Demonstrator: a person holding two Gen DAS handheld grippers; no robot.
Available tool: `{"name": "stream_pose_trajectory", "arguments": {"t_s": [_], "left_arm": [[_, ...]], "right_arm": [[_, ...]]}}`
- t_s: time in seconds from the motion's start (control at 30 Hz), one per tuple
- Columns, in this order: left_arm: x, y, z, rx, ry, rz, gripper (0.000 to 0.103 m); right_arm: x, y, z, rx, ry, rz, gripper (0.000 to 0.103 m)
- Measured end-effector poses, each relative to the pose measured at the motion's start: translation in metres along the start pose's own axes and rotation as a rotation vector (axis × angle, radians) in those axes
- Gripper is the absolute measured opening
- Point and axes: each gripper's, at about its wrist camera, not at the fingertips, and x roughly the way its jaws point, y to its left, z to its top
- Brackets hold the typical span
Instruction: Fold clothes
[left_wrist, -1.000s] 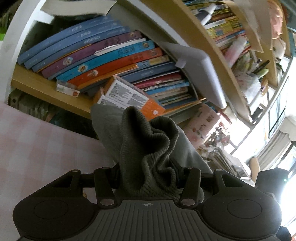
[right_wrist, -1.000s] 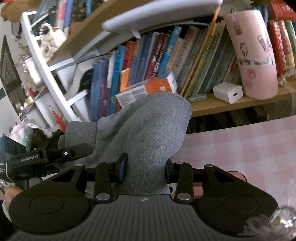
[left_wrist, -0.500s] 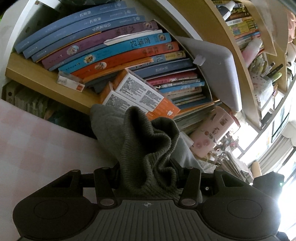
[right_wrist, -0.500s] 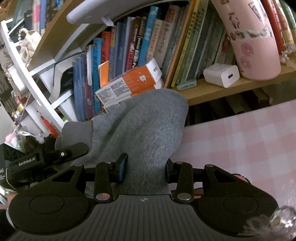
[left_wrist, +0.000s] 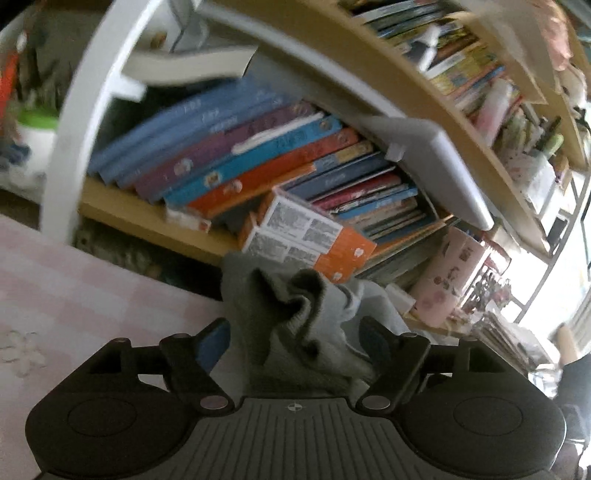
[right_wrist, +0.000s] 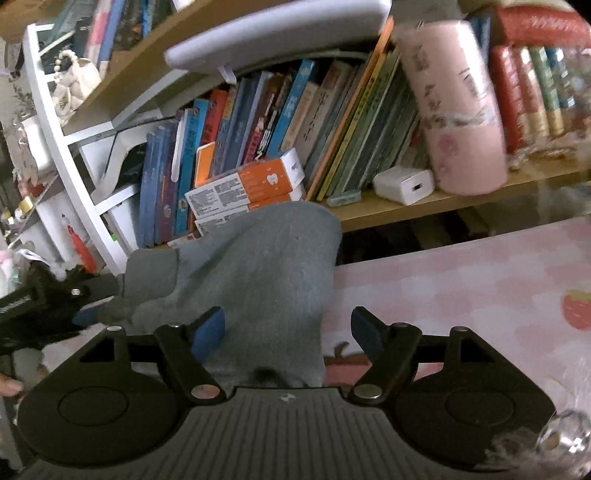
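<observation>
A grey knit garment (left_wrist: 295, 325) lies bunched on the pink checked tablecloth (left_wrist: 74, 280). In the left wrist view its ribbed cuff sits between the fingers of my left gripper (left_wrist: 295, 338), whose jaws stand apart and no longer pinch it. In the right wrist view the same garment (right_wrist: 258, 280) rises as a smooth grey hump between the spread fingers of my right gripper (right_wrist: 288, 330), which is open too. The left gripper also shows at the left edge of the right wrist view (right_wrist: 55, 306).
A wooden bookshelf (right_wrist: 424, 206) full of books stands just behind the table. On it are orange-and-white boxes (right_wrist: 251, 184), a white charger (right_wrist: 404, 184) and a pink cylinder (right_wrist: 454, 110). A white shelf frame (left_wrist: 85, 122) stands at the left.
Both grippers have opened and let go of the garment. The garment has sunk lower onto the table. Both cameras have shifted, with motion blur.
</observation>
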Motion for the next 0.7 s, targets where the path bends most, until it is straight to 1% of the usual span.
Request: {"name": "stream_pose_trajectory", "arguments": {"t_s": [0.1, 0.17, 0.23, 0.33, 0.47, 0.53, 0.6, 0.7], "left_arm": [[-0.017, -0.022, -0.014, 0.086, -0.034, 0.055, 0.086], [-0.028, -0.035, -0.024, 0.136, -0.049, 0.086, 0.087], [-0.037, -0.046, -0.034, 0.167, -0.034, 0.103, 0.087], [-0.049, -0.06, -0.048, 0.192, -0.02, 0.128, 0.088], [-0.07, -0.075, -0.067, 0.217, -0.023, 0.175, 0.09], [-0.08, -0.081, -0.075, 0.233, -0.032, 0.2, 0.094], [-0.09, -0.087, -0.083, 0.257, -0.038, 0.222, 0.095], [-0.099, -0.092, -0.09, 0.28, -0.037, 0.229, 0.095]], "right_arm": [[-0.022, 0.011, -0.011, -0.048, -0.021, -0.057, 0.075], [-0.037, 0.02, -0.02, -0.087, -0.038, -0.088, 0.075], [-0.052, 0.027, -0.028, -0.118, -0.054, -0.112, 0.075], [-0.074, 0.037, -0.042, -0.15, -0.079, -0.147, 0.076], [-0.096, 0.049, -0.061, -0.183, -0.083, -0.185, 0.077], [-0.104, 0.056, -0.069, -0.198, -0.086, -0.202, 0.077], [-0.113, 0.061, -0.075, -0.206, -0.104, -0.208, 0.078], [-0.121, 0.068, -0.081, -0.21, -0.112, -0.212, 0.08]]}}
